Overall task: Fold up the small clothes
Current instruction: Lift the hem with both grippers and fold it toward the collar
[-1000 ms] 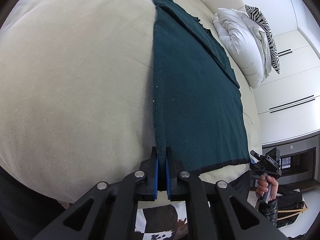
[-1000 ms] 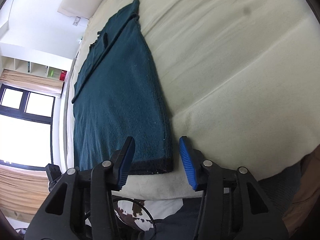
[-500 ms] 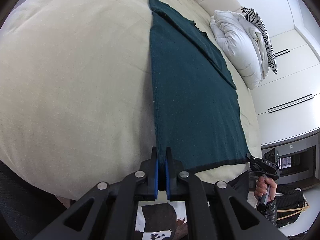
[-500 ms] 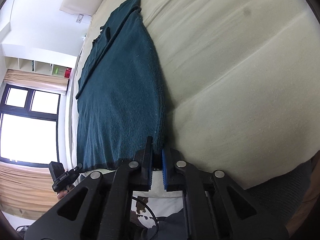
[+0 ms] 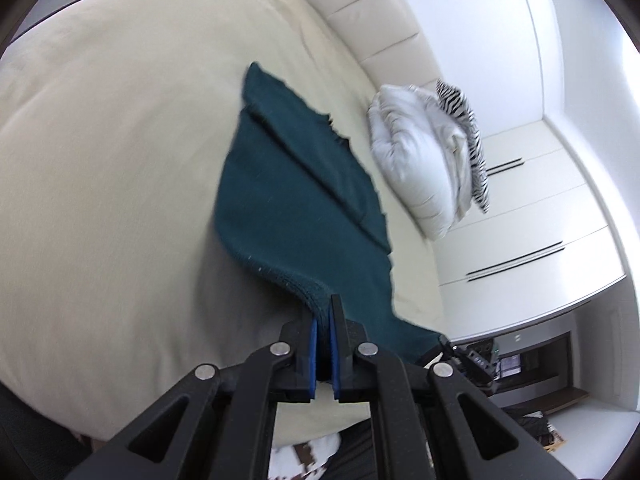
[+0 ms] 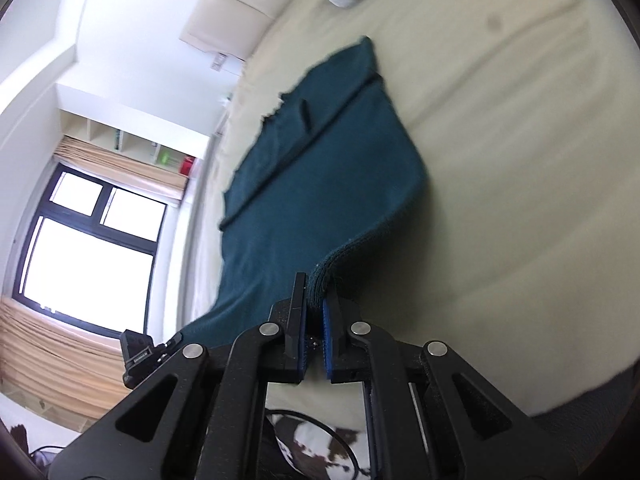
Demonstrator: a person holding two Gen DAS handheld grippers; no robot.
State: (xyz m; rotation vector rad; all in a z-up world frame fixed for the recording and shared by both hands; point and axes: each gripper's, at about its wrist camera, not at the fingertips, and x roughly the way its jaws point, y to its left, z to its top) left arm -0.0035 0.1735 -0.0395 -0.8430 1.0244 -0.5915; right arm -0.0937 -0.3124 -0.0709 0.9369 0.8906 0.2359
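Observation:
A dark teal knitted garment (image 5: 296,200) lies lengthwise on a cream bed (image 5: 100,160); its far part rests flat and its near hem is lifted off the sheet. My left gripper (image 5: 323,312) is shut on the near left corner of the hem. My right gripper (image 6: 314,300) is shut on the near right corner of the same garment (image 6: 320,168). The hem hangs between the two grippers. Each gripper shows at the edge of the other's view.
A white folded duvet (image 5: 420,160) with a zebra-striped pillow (image 5: 468,136) sits at the head of the bed by the padded headboard (image 5: 372,20). White wardrobes (image 5: 540,216) stand on one side, a window (image 6: 84,248) with curtains on the other. A cowhide rug (image 6: 320,448) lies below.
My right gripper closed on the hem's right corner. Both grippers then rose and lifted the near end of the garment off the bed.

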